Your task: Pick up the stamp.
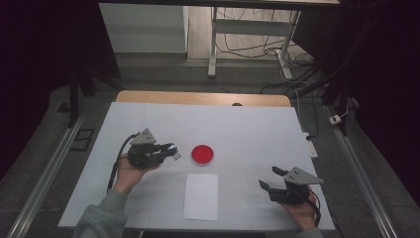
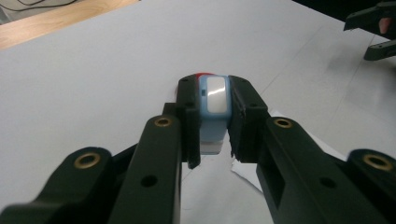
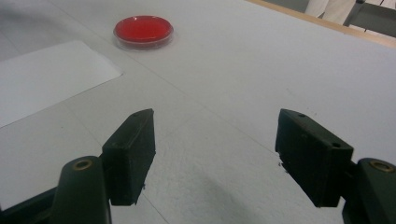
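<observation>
My left gripper (image 1: 172,151) hovers left of centre, shut on a small light-blue block with a white face (image 2: 213,95); in the high view the block (image 1: 176,155) shows pale at the jaw tips. Just to its right lies a round red dish (image 1: 202,154), whose red rim (image 2: 204,73) peeks over the block in the left gripper view. A white paper sheet (image 1: 201,196) lies flat in front of the dish. My right gripper (image 1: 268,177) rests near the front right, open and holding nothing; its view shows the dish (image 3: 143,29) and the sheet (image 3: 46,79) farther off.
A white mat (image 1: 257,134) covers the table, with a wooden edge (image 1: 203,97) at the far side. A power strip (image 1: 310,144) lies off the right edge. The right gripper (image 2: 373,32) appears far off in the left gripper view.
</observation>
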Action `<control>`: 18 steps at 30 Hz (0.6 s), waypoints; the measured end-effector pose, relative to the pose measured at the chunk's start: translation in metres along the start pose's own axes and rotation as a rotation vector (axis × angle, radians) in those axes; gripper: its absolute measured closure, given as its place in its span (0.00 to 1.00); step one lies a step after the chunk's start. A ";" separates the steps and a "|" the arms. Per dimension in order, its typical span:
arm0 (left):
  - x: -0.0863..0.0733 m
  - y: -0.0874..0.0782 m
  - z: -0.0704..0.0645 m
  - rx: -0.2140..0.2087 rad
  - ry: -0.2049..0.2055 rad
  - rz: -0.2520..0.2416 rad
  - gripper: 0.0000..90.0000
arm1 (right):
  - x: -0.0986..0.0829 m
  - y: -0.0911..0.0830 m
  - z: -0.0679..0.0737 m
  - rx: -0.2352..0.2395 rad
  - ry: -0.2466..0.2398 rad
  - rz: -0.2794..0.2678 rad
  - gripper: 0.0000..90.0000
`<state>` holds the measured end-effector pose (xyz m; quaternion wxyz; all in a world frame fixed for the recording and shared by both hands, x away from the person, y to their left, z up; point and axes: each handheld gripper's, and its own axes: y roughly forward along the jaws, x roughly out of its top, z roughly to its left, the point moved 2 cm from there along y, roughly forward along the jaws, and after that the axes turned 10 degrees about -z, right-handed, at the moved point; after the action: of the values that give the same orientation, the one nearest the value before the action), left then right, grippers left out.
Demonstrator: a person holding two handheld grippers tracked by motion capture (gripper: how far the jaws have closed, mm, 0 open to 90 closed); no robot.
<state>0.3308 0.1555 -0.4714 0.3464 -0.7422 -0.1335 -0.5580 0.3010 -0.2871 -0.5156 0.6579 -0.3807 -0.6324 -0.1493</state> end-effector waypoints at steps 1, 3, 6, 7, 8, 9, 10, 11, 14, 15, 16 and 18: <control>0.000 0.000 -0.001 -0.001 0.002 0.000 0.83 | 0.000 0.000 0.000 0.000 0.000 0.002 0.32; 0.001 0.001 -0.003 -0.007 0.005 0.002 0.84 | 0.000 0.000 0.000 0.001 0.001 0.000 0.32; 0.002 0.002 -0.005 -0.014 0.005 -0.001 0.83 | -0.001 0.000 0.000 0.001 0.001 0.009 0.32; 0.002 0.002 -0.006 -0.019 0.003 -0.004 0.83 | -0.001 0.001 0.000 0.003 0.001 0.008 0.32; 0.002 0.002 -0.007 -0.022 0.002 -0.005 0.84 | -0.001 0.001 0.000 0.003 0.002 0.009 0.32; 0.002 0.002 -0.007 -0.025 0.000 -0.007 0.83 | -0.001 0.001 0.000 0.002 0.003 0.009 0.32; 0.003 0.003 -0.008 -0.031 0.000 -0.007 0.83 | -0.001 0.001 0.000 0.002 0.003 0.009 0.32; 0.003 0.003 -0.009 -0.035 -0.003 -0.009 0.83 | -0.001 0.001 0.000 0.003 0.003 0.009 0.32; 0.004 0.004 -0.012 -0.050 -0.006 -0.012 0.83 | -0.001 0.001 0.000 0.003 0.001 0.010 0.32; 0.004 0.005 -0.012 -0.053 -0.005 -0.011 0.83 | -0.001 0.001 0.000 0.002 0.002 0.012 0.32; 0.005 0.005 -0.013 -0.055 -0.003 -0.011 0.83 | -0.001 0.001 0.000 0.003 0.002 0.013 0.32; 0.006 0.006 -0.015 -0.059 -0.002 -0.014 0.83 | -0.001 0.001 0.000 0.002 0.001 0.011 0.32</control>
<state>0.3250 0.1405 -0.4660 0.3205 -0.7518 -0.1225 -0.5631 0.3017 -0.2867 -0.5171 0.6594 -0.3834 -0.6302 -0.1450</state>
